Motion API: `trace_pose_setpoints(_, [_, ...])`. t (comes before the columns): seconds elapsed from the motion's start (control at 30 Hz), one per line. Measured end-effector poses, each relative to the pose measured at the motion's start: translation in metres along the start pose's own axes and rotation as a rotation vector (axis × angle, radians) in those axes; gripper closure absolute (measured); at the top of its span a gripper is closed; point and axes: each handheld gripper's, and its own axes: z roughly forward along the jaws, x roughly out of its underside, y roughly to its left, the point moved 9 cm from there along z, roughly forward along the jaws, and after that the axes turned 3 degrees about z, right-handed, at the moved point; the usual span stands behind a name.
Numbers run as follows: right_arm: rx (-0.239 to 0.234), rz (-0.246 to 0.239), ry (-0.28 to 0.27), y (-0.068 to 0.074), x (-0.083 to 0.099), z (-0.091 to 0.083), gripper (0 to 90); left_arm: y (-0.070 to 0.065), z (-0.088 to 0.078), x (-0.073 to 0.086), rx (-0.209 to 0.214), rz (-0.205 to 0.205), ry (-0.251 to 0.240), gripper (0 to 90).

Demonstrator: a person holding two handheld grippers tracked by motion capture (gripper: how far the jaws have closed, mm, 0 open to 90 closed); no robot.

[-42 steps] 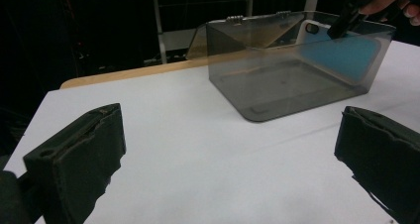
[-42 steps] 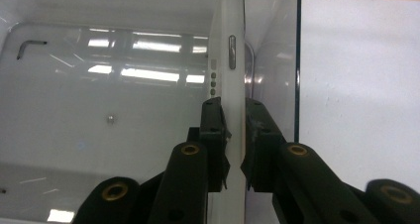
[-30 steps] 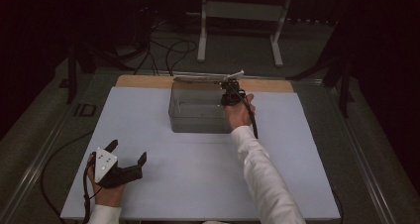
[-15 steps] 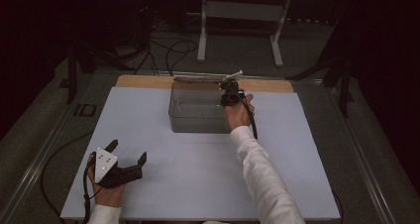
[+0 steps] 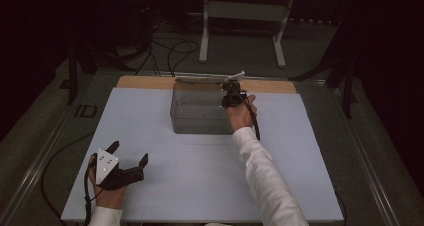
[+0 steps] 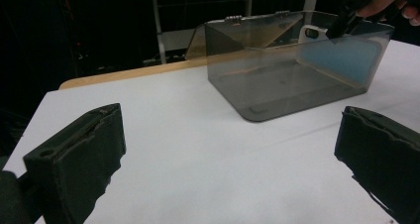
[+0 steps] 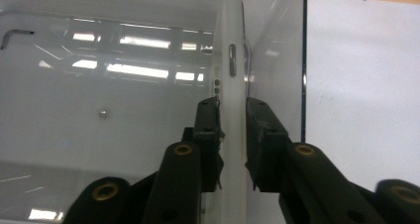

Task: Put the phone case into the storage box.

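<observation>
Right gripper (image 7: 232, 116) jaws just easing open, phone (image 7: 232, 60) between, in clear box (image 5: 200, 111)

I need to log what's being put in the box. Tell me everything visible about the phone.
The phone is a slim slab in a white, plastic-looking case, seen edge-on with a slot-shaped side button. It stands on edge inside the clear box, against its right wall. From the left claw's view, a pale blue face and a camera cutout show through the wall. The right claw straddles it, jaws having just been opening, with slight gaps beside it.
</observation>
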Motion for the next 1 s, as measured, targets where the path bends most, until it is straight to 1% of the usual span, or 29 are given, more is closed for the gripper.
trace_pose_setpoints(0.13, [0.005,-0.045,-0.015,0.003,0.000,0.000,69.8,0.000,0.000,0.000,-0.001,0.000,0.000,0.3])
trace_pose_setpoints(0.17, [0.011,-0.068,-0.029,0.004,0.000,-0.001,68.3,0.000,0.000,0.000,-0.001,0.000,0.000,0.3])
trace_pose_setpoints(0.2, [0.011,-0.068,-0.029,0.004,0.000,-0.001,68.3,0.000,0.000,0.000,-0.001,0.001,-0.001,0.3])
trace_pose_setpoints(0.27, [0.012,-0.090,-0.038,0.005,0.000,-0.003,66.8,0.000,0.000,0.000,-0.001,0.000,0.000,0.2])
trace_pose_setpoints(0.33, [0.007,-0.094,-0.045,0.005,-0.001,-0.006,65.7,0.000,0.000,0.000,-0.001,0.001,0.001,0.3])
trace_pose_setpoints(0.37, [0.006,-0.096,-0.054,0.005,-0.001,-0.008,65.0,0.000,0.000,0.000,-0.001,0.000,0.001,0.3])
trace_pose_setpoints(0.47, [0.008,-0.129,-0.078,0.006,-0.003,-0.014,62.9,0.000,0.000,0.000,-0.001,0.000,-0.001,0.3])
trace_pose_setpoints(0.5, [0.015,-0.139,-0.092,0.006,-0.004,-0.016,59.7,0.000,0.000,0.000,-0.001,0.000,-0.001,0.3])
trace_pose_setpoints(0.53, [0.026,-0.158,-0.108,0.005,-0.005,-0.019,60.2,0.000,0.000,0.000,-0.001,0.000,-0.001,0.2])
trace_pose_setpoints(0.6, [0.012,-0.173,-0.126,0.005,-0.007,-0.024,58.1,0.000,0.000,0.000,-0.002,0.001,-0.001,0.3])
trace_pose_setpoints(0.63, [0.011,-0.181,-0.140,0.004,-0.008,-0.027,54.3,0.000,0.000,0.000,-0.002,0.000,-0.001,0.3])
trace_pose_setpoints(0.67, [0.015,-0.201,-0.154,0.003,-0.010,-0.029,51.0,0.000,0.000,0.000,-0.001,0.000,-0.001,0.2])
trace_pose_setpoints(0.7, [0.016,-0.216,-0.158,0.002,-0.010,-0.031,50.0,0.000,0.000,0.000,-0.001,0.001,-0.001,0.2])
trace_pose_setpoints(0.8, [-0.022,-0.214,-0.173,-0.001,-0.013,-0.035,41.5,-0.001,0.000,0.000,-0.001,0.003,-0.001,0.3])
trace_pose_setpoints(0.83, [-0.035,-0.222,-0.173,-0.002,-0.013,-0.037,38.6,-0.001,0.000,0.000,0.000,0.004,-0.001,0.2])
trace_pose_setpoints(0.9, [-0.060,-0.223,-0.183,-0.003,-0.014,-0.039,32.1,-0.001,0.000,0.000,0.000,0.003,0.000,0.3])
trace_pose_setpoints(0.93, [-0.070,-0.235,-0.192,-0.003,-0.014,-0.041,29.8,-0.001,0.001,0.000,0.000,0.003,0.000,0.2])
trace_pose_setpoints(1.0, [-0.063,-0.257,-0.216,-0.003,-0.015,-0.044,25.1,-0.001,0.001,0.000,0.000,0.003,0.000,0.3])
